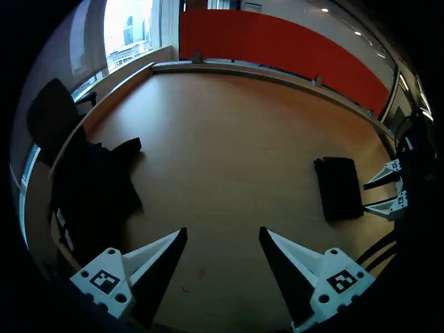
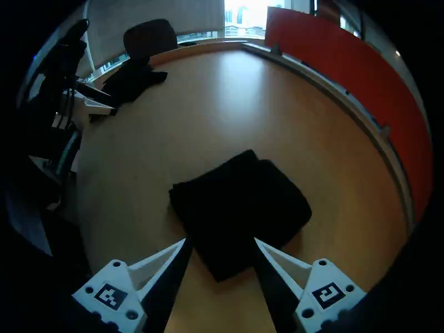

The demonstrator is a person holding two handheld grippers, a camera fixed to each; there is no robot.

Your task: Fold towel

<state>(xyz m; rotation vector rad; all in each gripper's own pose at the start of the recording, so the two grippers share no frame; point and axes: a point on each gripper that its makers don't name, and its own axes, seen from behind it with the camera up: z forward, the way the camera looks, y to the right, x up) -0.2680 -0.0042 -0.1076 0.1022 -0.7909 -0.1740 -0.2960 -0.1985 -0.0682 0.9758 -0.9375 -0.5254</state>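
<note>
Spread jaws of the right gripper (image 2: 222, 240) frame the near corner of a black towel (image 2: 238, 211), touching nothing and gripping nothing, in the right gripper view. The towel lies as a compact, squared-off bundle on the bare wood of the desk (image 2: 233, 111), toward the near edge and well apart from the edge that runs along a red partition (image 2: 355, 72). The left gripper (image 1: 222, 230), its jaws likewise spread and empty, hovers over open wood off to one side of the bundle. A loose heap of dark cloth (image 1: 100, 183) sits at the desk edge beside an office chair (image 1: 50, 116). Judging by its tidy shape, the towel is already well folded, and the step in hand looks like a final fold or a tidy-up. The next move would call for closing the right jaws on the near hem, then carrying it across squarely.
</note>
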